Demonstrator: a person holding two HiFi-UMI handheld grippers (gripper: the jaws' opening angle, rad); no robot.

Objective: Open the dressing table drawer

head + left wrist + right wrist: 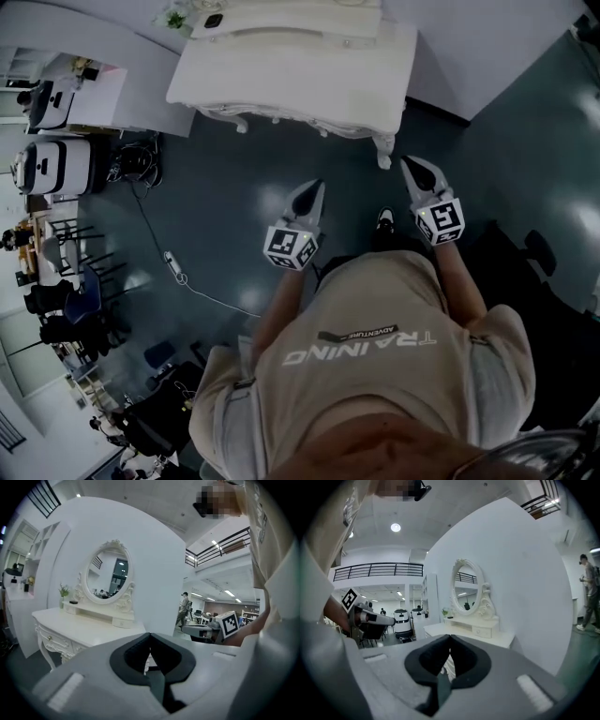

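Observation:
The white dressing table point(291, 66) stands against the wall, ahead of both grippers and apart from them. In the left gripper view it is at the left, with an oval mirror point(108, 578) and a carved drawer front point(52, 641) under the top. The right gripper view shows the table point(487, 639) straight ahead, with small drawers point(480, 631) under the mirror point(464, 590). My left gripper point(314, 190) is shut and empty, its jaws point(149, 638) meeting at the tips. My right gripper point(412, 167) is shut too, with nothing between its fingers point(449, 639).
A power strip with its cable point(174, 266) lies on the dark floor at the left. White machines point(56, 164) and chairs point(70, 281) stand farther left. A black chair point(536, 251) is at the right. A person point(589, 592) stands beyond the wall panel.

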